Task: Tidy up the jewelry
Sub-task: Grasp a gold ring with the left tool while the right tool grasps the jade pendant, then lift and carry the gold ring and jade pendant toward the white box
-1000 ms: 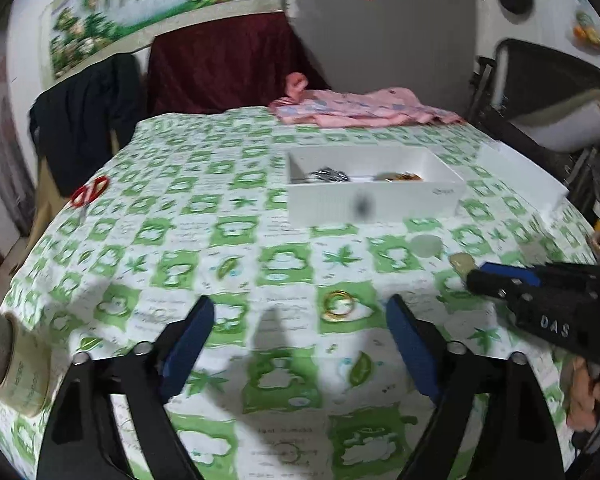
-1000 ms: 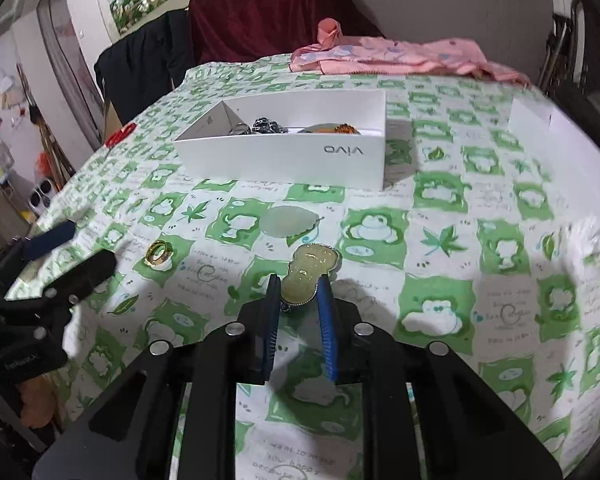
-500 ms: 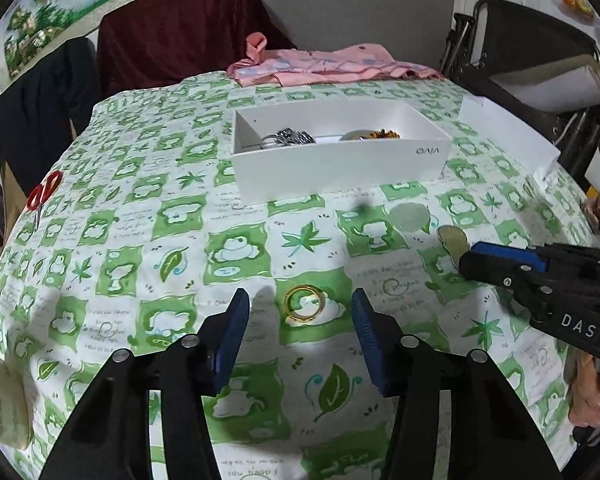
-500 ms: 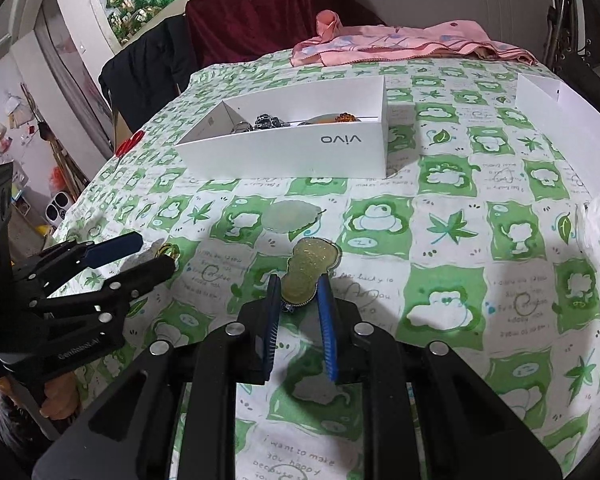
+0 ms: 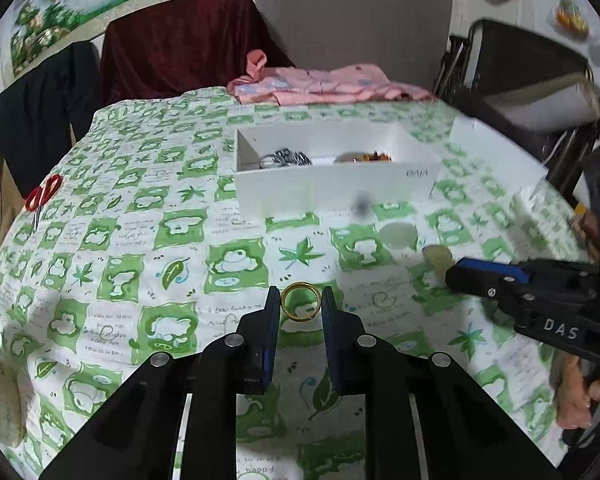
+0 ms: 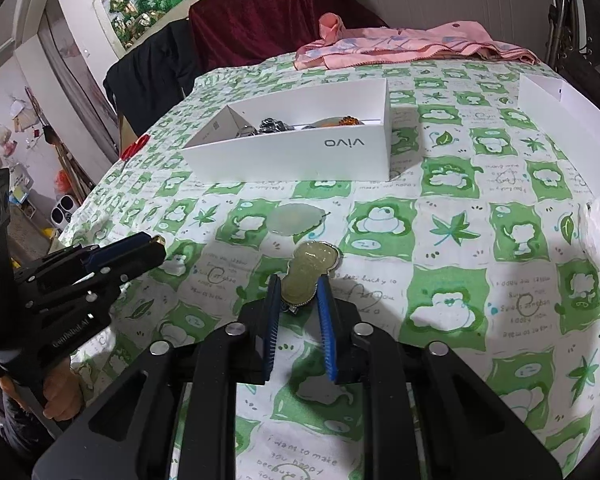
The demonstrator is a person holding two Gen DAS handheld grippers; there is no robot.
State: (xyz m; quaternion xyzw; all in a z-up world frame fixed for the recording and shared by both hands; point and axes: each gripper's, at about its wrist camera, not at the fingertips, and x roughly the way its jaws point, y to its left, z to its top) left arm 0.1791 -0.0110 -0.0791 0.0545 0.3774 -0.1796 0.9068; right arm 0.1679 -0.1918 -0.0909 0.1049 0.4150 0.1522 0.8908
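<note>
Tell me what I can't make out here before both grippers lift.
- White box contents: both views, near wall hides most; pieces too small to identify.
- Gold ring: right wrist view, left gripper blocks it.
- Gourd pendant lower end: right gripper covers it.
- Grey blur on box front, left wrist view: unreadable.

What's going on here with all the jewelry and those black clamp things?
A person is sorting jewelry on a green-patterned tablecloth using two hand-held tools. The left tool is closing its jaws around a gold ring lying on the cloth. The right tool is shut on a pale gourd-shaped pendant. Beyond them sits an open white box that already holds a few pieces. Another pale pendant lies loose in front of it.
</note>
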